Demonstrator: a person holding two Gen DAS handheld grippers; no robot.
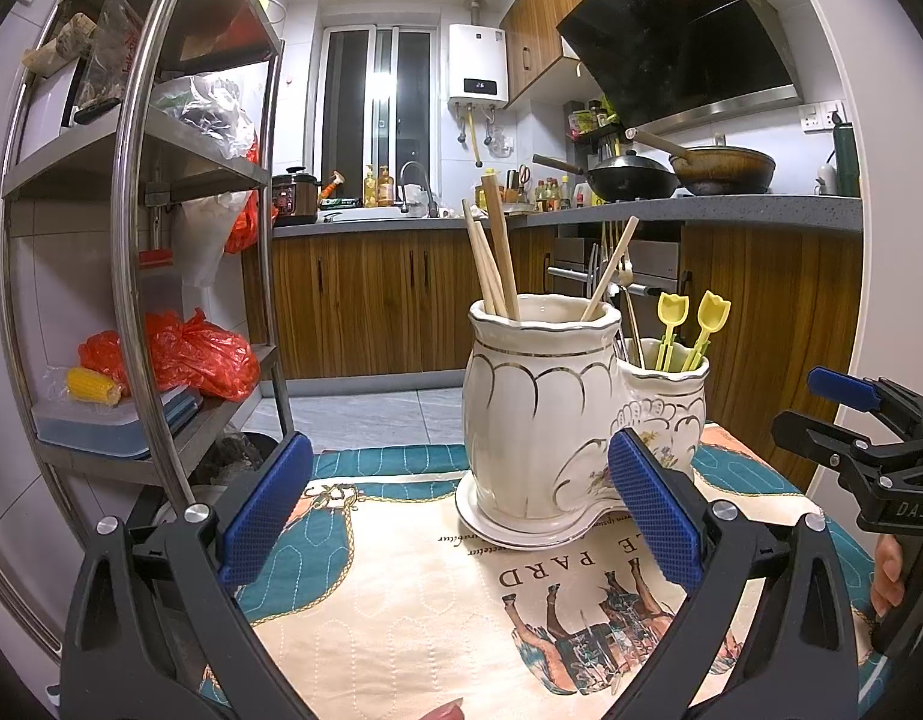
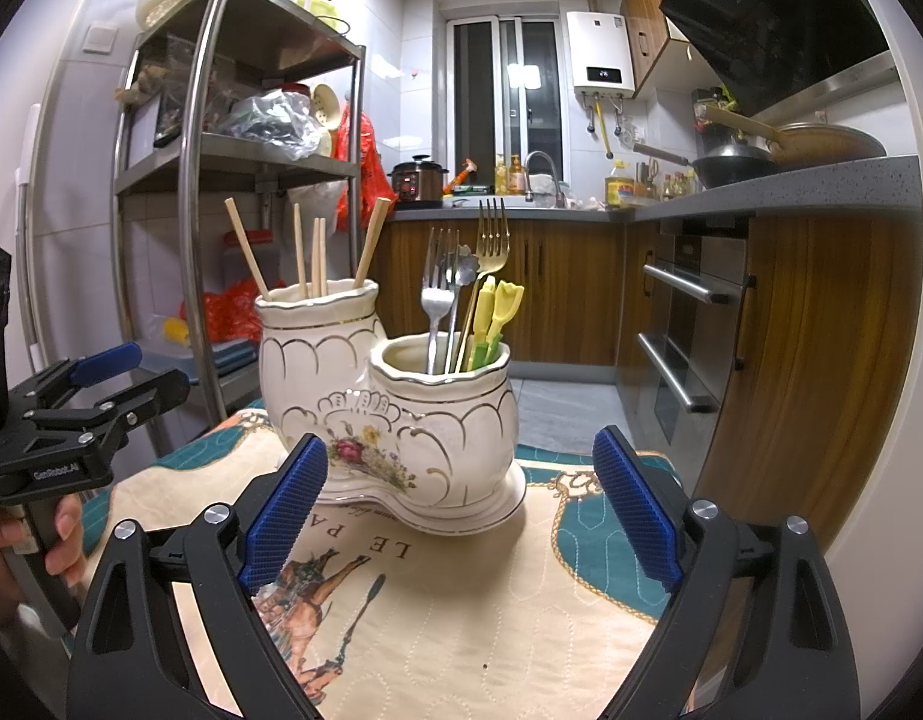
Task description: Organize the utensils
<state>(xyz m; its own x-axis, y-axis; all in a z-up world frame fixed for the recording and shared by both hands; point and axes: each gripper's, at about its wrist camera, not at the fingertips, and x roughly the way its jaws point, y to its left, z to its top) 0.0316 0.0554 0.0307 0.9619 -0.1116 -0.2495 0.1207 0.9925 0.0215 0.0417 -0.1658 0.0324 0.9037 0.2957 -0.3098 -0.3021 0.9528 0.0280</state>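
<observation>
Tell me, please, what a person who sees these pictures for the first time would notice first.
The eye goes first to the white ceramic utensil holder standing in the middle of the printed table mat. Its taller compartment holds wooden chopsticks; the shorter one holds metal forks and yellow tulip-shaped picks. The left gripper and the right gripper are both open and empty in front of it.

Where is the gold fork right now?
In the right wrist view, the gold fork stands in the shorter holder cup, between the silver fork and yellow picks.
</observation>
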